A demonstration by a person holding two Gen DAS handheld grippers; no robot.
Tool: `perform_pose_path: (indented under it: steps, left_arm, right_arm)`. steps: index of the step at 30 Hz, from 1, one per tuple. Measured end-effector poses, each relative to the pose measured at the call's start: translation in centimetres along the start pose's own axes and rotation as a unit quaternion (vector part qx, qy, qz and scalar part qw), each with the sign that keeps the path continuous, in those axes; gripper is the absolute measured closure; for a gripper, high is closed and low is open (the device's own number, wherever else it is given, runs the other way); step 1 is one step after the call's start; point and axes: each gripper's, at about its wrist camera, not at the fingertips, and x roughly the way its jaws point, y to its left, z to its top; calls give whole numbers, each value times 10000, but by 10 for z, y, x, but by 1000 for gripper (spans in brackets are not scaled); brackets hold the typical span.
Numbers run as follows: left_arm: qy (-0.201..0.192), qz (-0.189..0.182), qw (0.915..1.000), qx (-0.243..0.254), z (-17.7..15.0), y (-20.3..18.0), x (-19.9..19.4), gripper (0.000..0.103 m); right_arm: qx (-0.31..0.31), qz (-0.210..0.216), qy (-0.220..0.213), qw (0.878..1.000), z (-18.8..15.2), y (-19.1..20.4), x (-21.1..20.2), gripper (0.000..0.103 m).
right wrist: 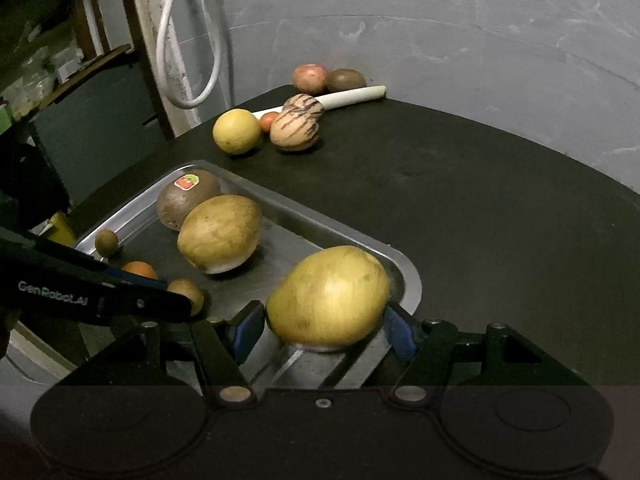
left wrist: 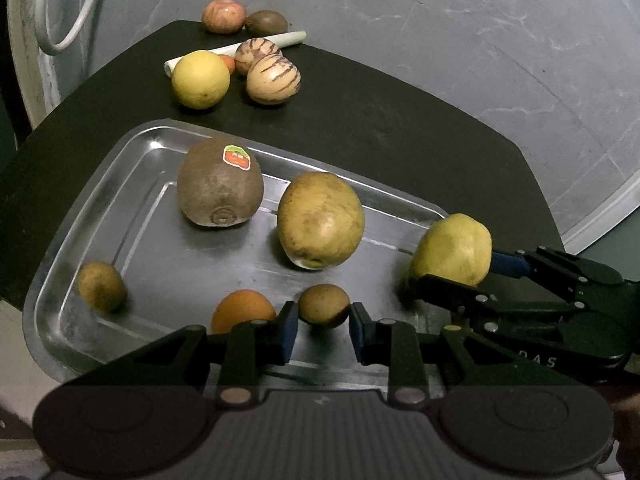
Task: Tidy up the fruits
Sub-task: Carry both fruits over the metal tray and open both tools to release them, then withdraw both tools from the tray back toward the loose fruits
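Dark desk (left wrist: pixel 400 128) carried a steel tray (left wrist: pixel 132 148); right claw (right wrist: pixel 324 328) pinched a yellow fruit (right wrist: pixel 328 296), best lowered gently; left claw (left wrist: pixel 323 330), pressed nearly together, held nothing.

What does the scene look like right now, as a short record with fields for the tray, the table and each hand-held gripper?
tray: metal, holds a kiwi, a yellow fruit, an orange and two small brown fruits
table: dark, holds a lemon, two striped fruits, a leek, and a reddish fruit beside another kiwi at the far edge
left hand-held gripper: nearly shut, a small brown fruit just ahead of its tips
right hand-held gripper: around a pear at the tray's corner
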Motion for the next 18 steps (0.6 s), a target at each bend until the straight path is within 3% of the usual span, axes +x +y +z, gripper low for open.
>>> perform_pose_path:
  steps: [5, 13, 18]
  left_arm:
    - [55, -13, 10000, -51, 1, 2, 0, 69]
    - [35, -162, 9998, -110, 7, 4, -11, 38]
    - [-15, -363, 9992, -193, 13, 8, -26, 13]
  right_arm:
    - [-54, -12, 19, 10000, 0, 1, -2, 35]
    - [88, -162, -268, 9995, -3, 3, -23, 21]
    - [222, -379, -489, 9978, -5, 4, -45, 10]
